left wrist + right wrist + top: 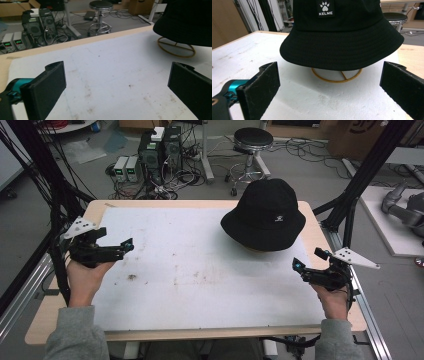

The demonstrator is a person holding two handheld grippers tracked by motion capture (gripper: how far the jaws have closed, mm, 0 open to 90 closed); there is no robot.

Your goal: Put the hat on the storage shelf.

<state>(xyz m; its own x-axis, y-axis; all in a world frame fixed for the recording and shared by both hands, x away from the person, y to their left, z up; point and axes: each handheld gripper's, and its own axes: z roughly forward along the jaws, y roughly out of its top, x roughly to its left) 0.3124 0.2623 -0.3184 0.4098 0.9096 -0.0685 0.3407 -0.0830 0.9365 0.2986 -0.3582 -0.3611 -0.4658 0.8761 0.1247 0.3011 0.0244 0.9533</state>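
Bucket hat (265,215), black, is sitting on a gold wire stand (337,75) at the upper right of the bench (200,285). Right claw (298,268) is hovering just below it, jaws spread and empty. Left claw (129,244) is waiting at the left edge, likewise gaping.

I am seeing the black bucket hat (264,214) sitting upright on a gold wire stand (337,75), far right of the table, white paw-print KELME label (325,8) facing the right gripper view.
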